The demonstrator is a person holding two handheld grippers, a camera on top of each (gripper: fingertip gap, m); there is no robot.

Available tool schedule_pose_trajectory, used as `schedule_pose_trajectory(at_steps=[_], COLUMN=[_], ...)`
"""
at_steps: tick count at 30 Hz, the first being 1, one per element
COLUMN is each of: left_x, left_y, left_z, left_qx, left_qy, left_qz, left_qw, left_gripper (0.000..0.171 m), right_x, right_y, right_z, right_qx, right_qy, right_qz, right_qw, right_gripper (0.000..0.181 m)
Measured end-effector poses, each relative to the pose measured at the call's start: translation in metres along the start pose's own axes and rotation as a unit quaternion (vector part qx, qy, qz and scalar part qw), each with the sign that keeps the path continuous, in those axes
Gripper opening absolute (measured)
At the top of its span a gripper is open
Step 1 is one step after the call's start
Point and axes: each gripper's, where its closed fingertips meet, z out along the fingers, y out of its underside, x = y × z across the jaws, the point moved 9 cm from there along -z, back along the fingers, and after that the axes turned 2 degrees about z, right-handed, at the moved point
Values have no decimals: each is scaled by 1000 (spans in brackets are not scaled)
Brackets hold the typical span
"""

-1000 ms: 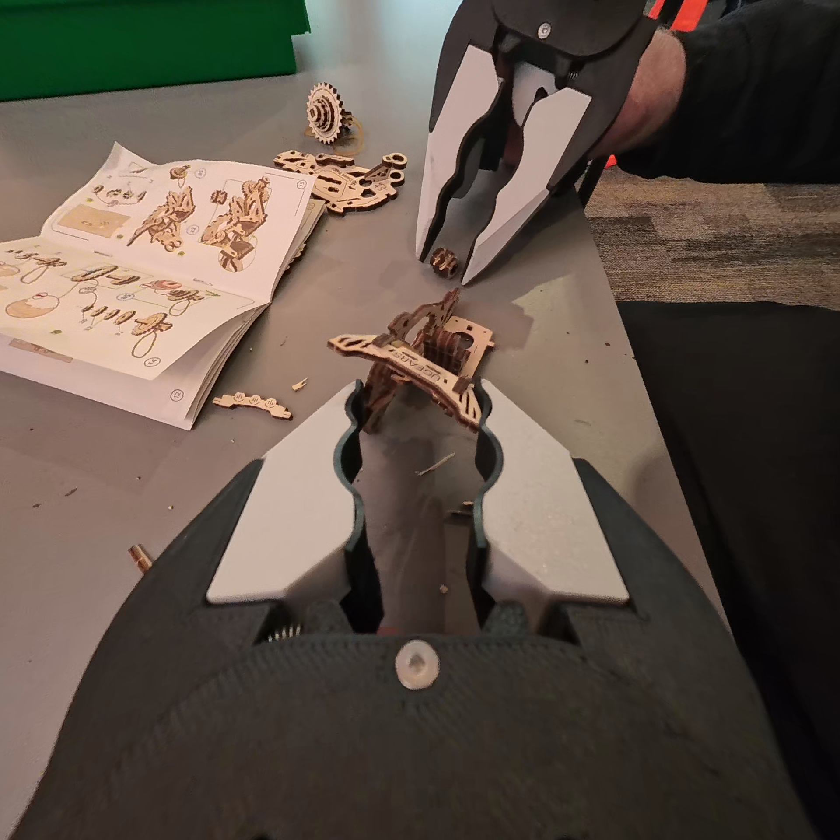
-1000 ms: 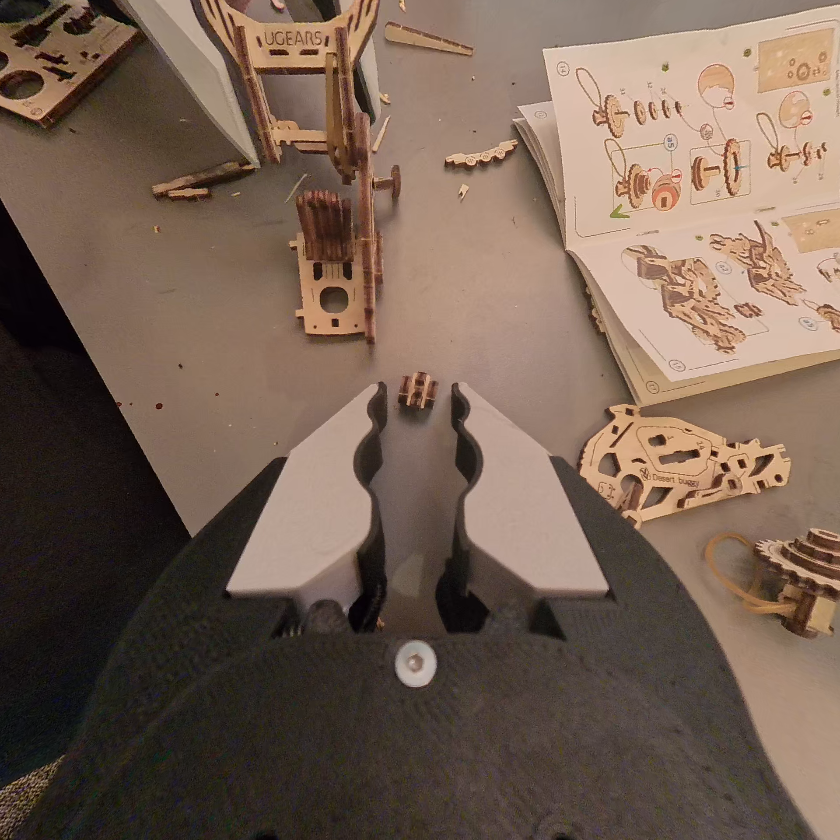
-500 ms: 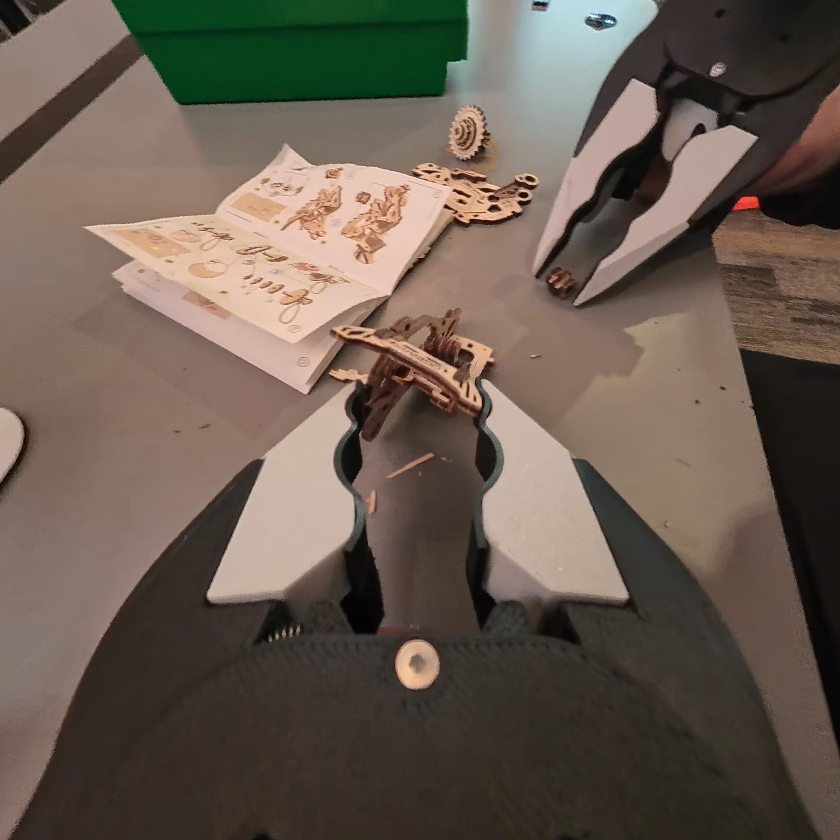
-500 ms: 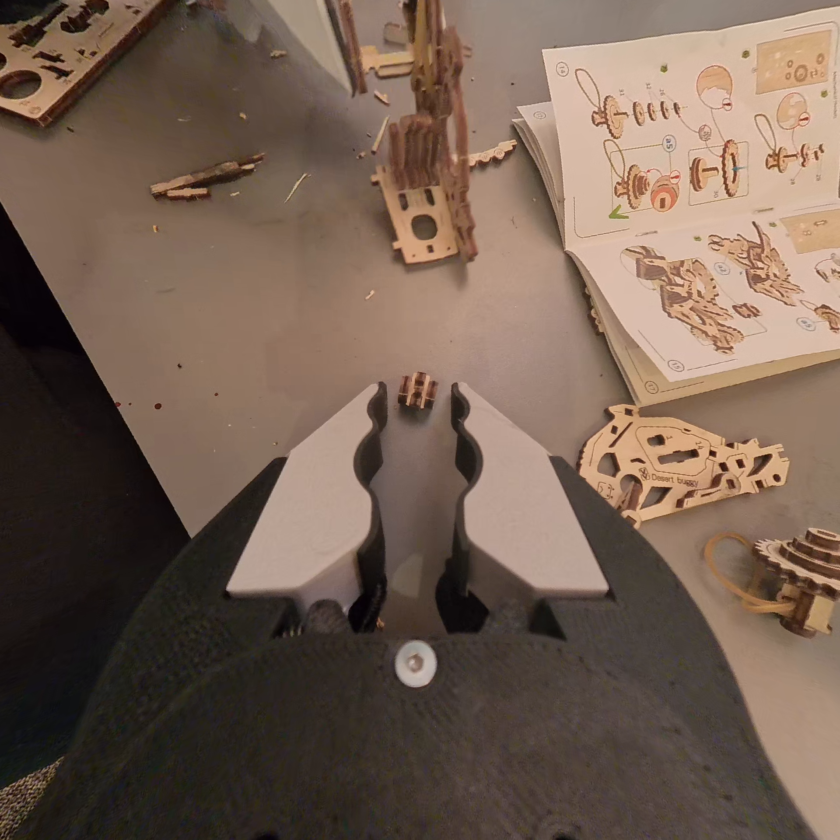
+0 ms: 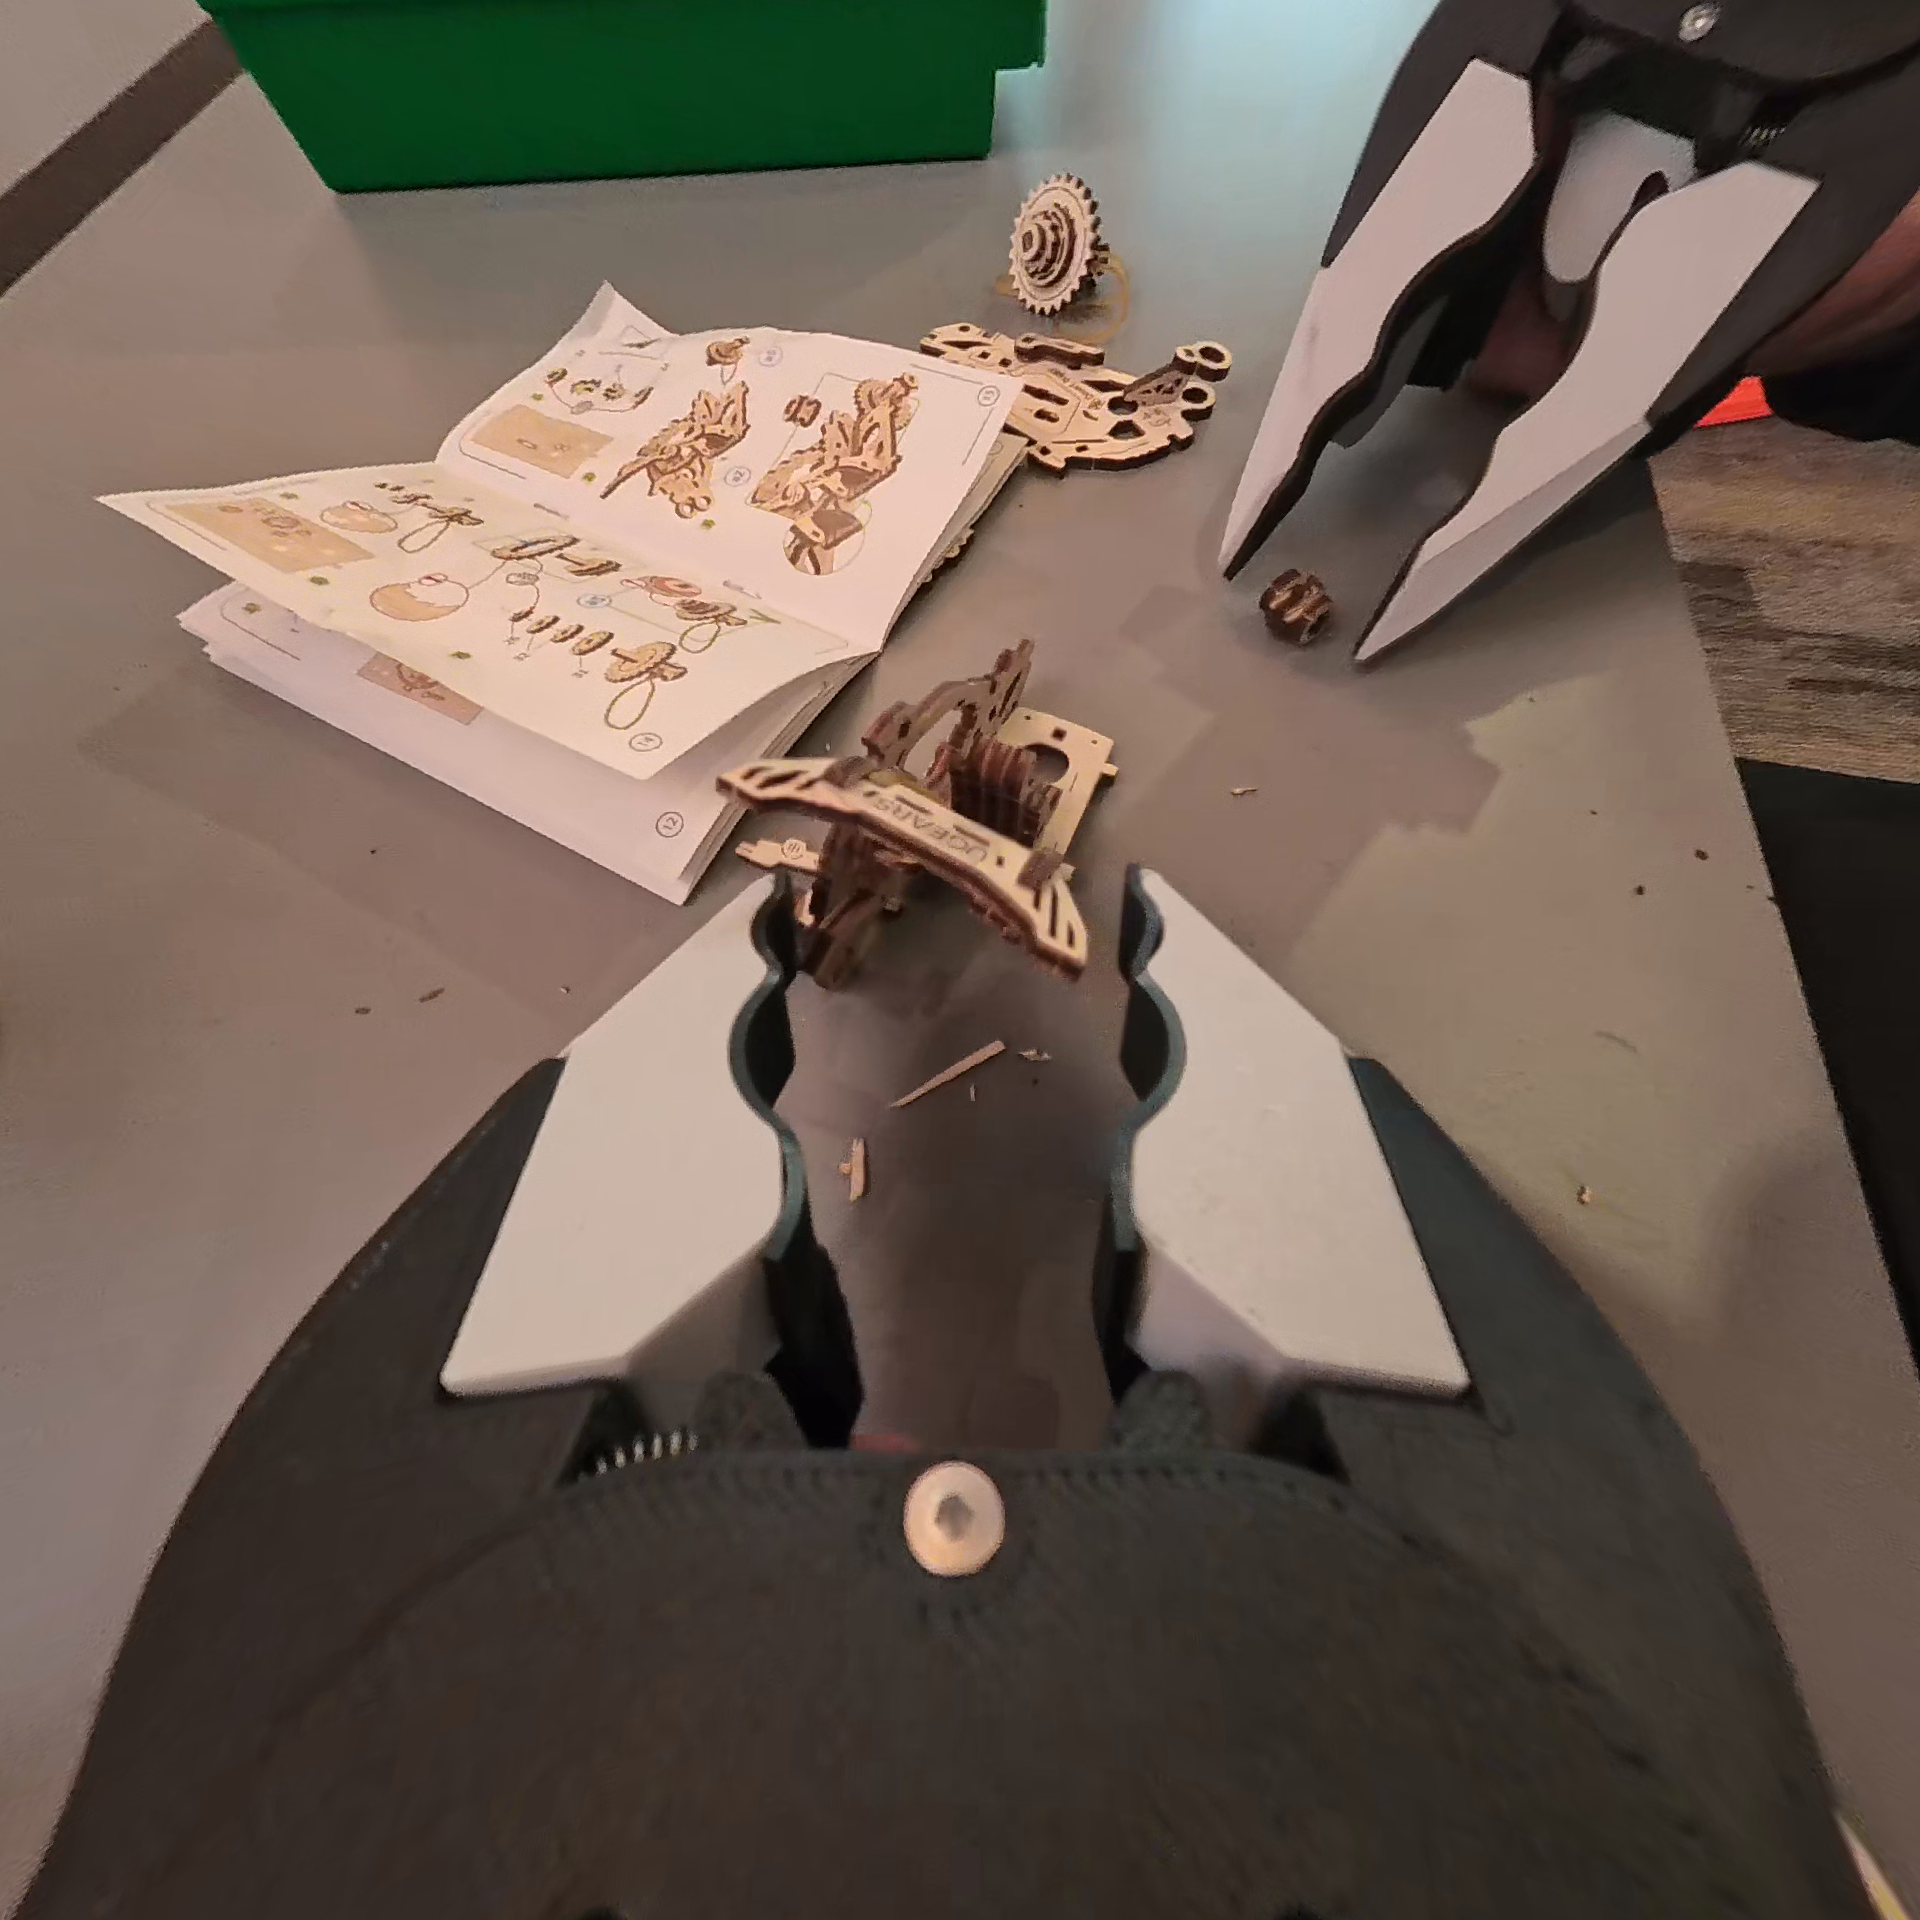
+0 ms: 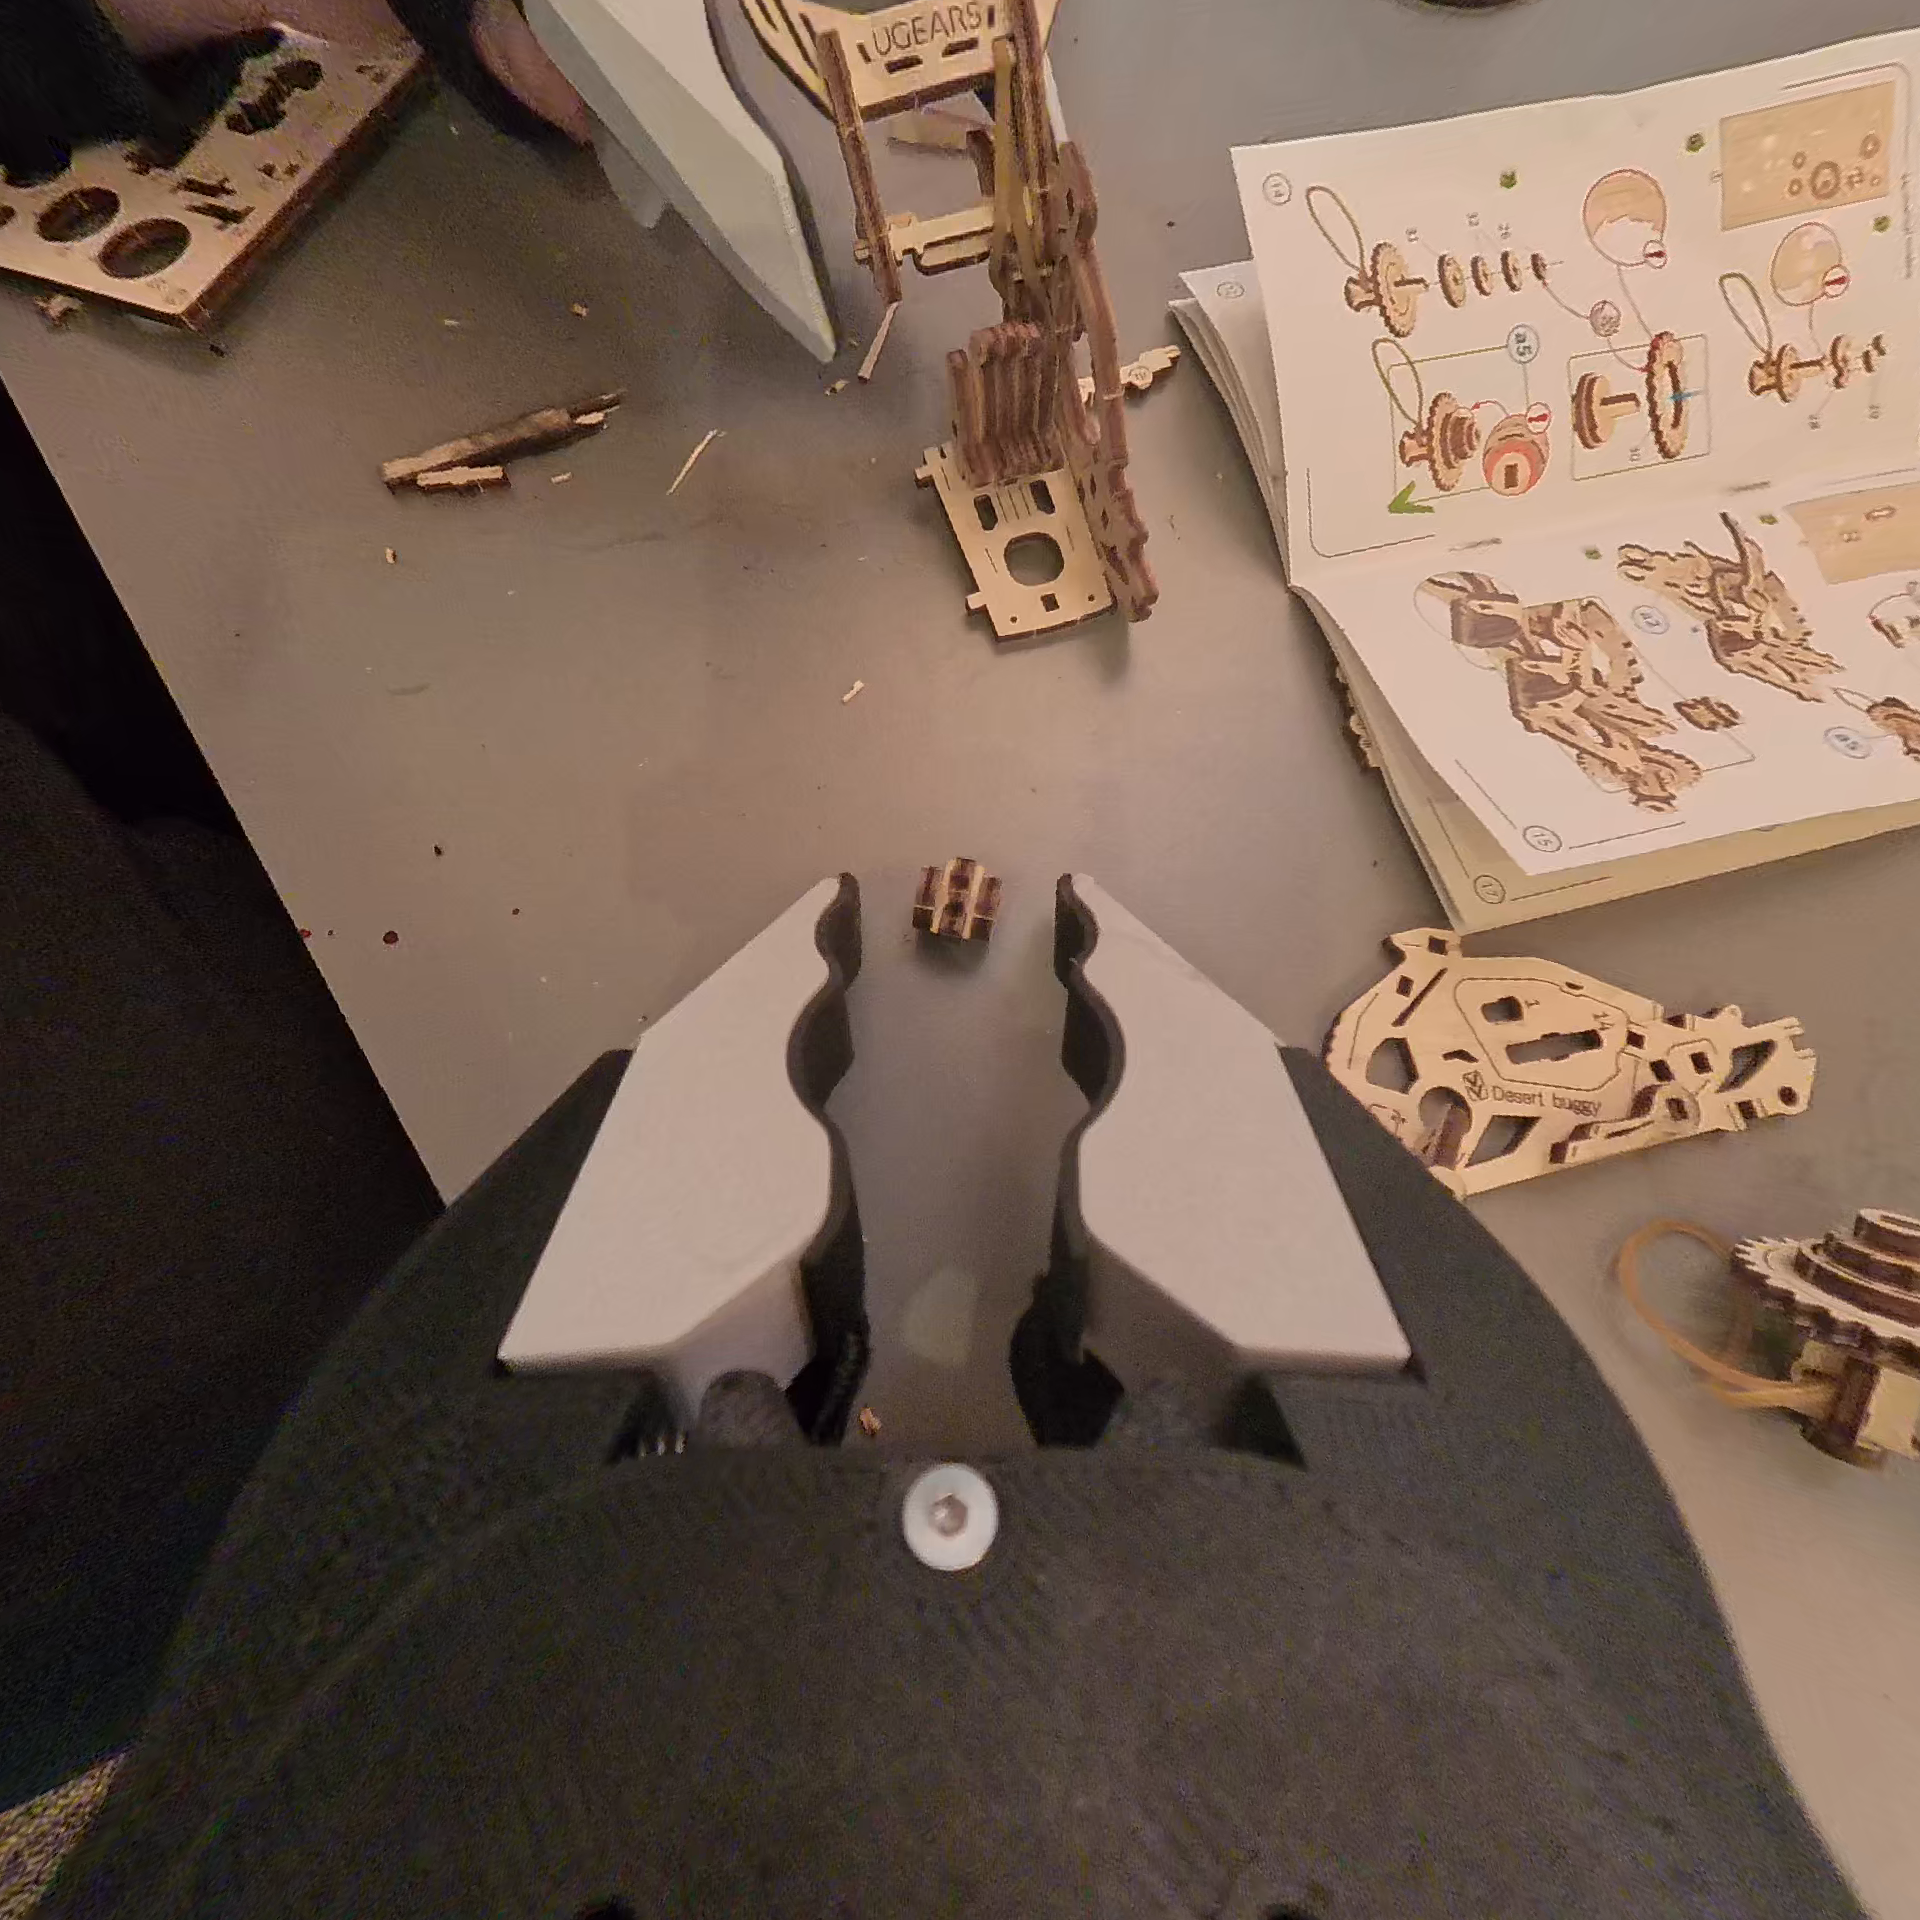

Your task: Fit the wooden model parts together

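Observation:
The half-built wooden model (image 5: 914,821) stands on the grey table (image 5: 312,1039), its near end between the tips of my left gripper (image 5: 951,899). The jaws are apart and the right finger clears the model. The model also shows in the right wrist view (image 6: 1039,447), with one left finger (image 6: 717,177) beside it. My right gripper (image 6: 956,894) is open, its tips on either side of a small dark wooden gear block (image 6: 956,899) lying on the table. The left wrist view shows that gripper (image 5: 1299,613) and the block (image 5: 1297,606) too.
An open instruction booklet (image 5: 582,561) lies left of the model. A flat wooden side panel (image 6: 1558,1070), a gear with a rubber band (image 6: 1839,1320), a punched wooden sheet (image 6: 177,218), wood scraps (image 6: 499,447) and a green box (image 5: 623,83) are around. The table edge (image 6: 208,810) is close.
The left gripper carried the model toward the booklet, then its jaws widened and no longer pinch it. The right jaws opened slightly over the block.

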Motion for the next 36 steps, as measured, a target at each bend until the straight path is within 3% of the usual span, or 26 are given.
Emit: schedule_pose_trajectory(at_steps=[7, 10, 25, 30, 36], left_x=[-4, -5, -7, -4, -10], left_y=[1, -1, -4, -3, -1], left_z=[12, 15, 15, 15, -7], left_qx=[-39, -37, -19, -30, -31], left_qy=[29, 36, 46, 65, 111], left_qz=[8, 11, 12, 17, -9], left_qw=[999, 999, 999, 997, 993], left_gripper=[62, 53, 51, 65, 88], right_x=[0, 0, 0, 2, 15], right_y=[0, 0, 1, 0, -6], right_z=[1, 2, 1, -1, -17], right_qx=[-5, -8, -7, 0, 76], right_qy=[1, 2, -1, -2, -9], right_qz=[0, -2, 2, 12, 64], right_qw=[1000, 1000, 1000, 1000, 995], right_gripper=[35, 35, 36, 39, 51])
